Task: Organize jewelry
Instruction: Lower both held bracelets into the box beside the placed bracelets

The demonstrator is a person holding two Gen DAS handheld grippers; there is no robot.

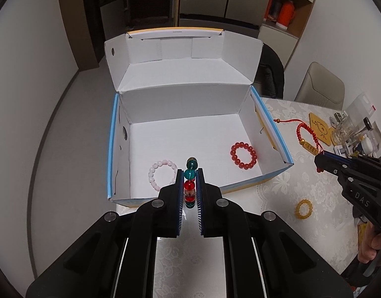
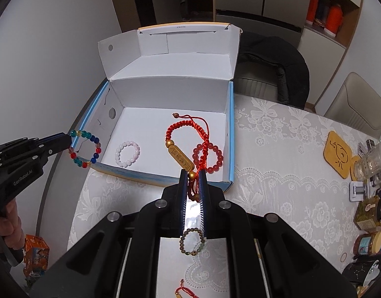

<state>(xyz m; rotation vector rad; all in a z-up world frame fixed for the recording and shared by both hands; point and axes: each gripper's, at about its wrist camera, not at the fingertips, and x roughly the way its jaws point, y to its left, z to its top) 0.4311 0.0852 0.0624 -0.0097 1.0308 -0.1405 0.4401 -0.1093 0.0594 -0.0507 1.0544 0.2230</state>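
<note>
Left gripper [image 1: 190, 173]: clamped on multicoloured bead bracelet [image 1: 190, 182], held above the open box's [image 2: 228, 134] near-left corner.
Right gripper [image 2: 193, 175]: pinching red cord bracelet [image 2: 188, 134], dangling over the box's near wall.
Ahead, inside box: pink bracelet [image 1: 162, 171], red bead bracelet [image 1: 243, 155].
Beside right gripper: yellow ring [image 1: 304, 207] on lace tablecloth [image 2: 277, 173].
Hard to read: jars [image 2: 371, 226] at frame edge, cut off.

Both grippers are matte black plastic with angular, ribbed bodies, round silver screw heads at the joints and pale rails running back along the frame. The left gripper [image 1: 190, 181] has flat fingers lined with blue-edged ridged pads, and its side carries the lettering "GenRobot.AI". The right gripper [image 2: 192, 181] has matching fingers and pads, and its side shows the letters "DAS".
</note>
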